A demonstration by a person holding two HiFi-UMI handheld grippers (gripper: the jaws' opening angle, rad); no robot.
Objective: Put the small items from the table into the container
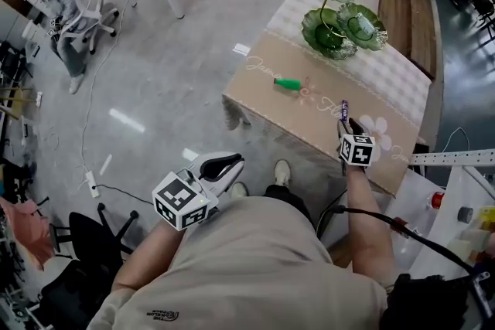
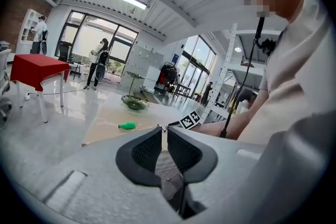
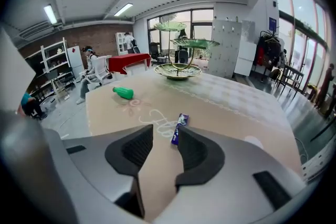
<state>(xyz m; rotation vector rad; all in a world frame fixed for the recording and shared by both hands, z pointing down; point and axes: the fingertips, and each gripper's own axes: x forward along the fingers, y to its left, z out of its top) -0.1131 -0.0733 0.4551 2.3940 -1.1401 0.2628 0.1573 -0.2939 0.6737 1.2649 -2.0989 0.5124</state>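
Two items on table point(image 3: 236, 107), neither gripped

We had right gripper point(image 3: 165, 132) jaws apart, empty, with purple packet point(image 3: 179, 128) just ahead of one tip. Left gripper point(image 2: 164, 129) was nearly closed, empty. Green bottle point(image 3: 124, 92) lay farther off, near tiered green dish point(image 3: 178, 68).

The table point(image 1: 259, 93) in front of me wears a tan cloth point(image 1: 325, 127) with pale script and flower drawings over its near part and a light checked cloth point(image 1: 390, 69) over its far part. On the tan cloth, a small green bottle point(image 1: 288, 83) lies on its side towards the left, over the drawn lines. A purple wrapped bar point(image 3: 179, 124) lies flat nearer to me and to the right, well apart from the bottle. At the far end stands a green tiered dish point(image 1: 340, 11) with three leaf-shaped plates on a thin stem.
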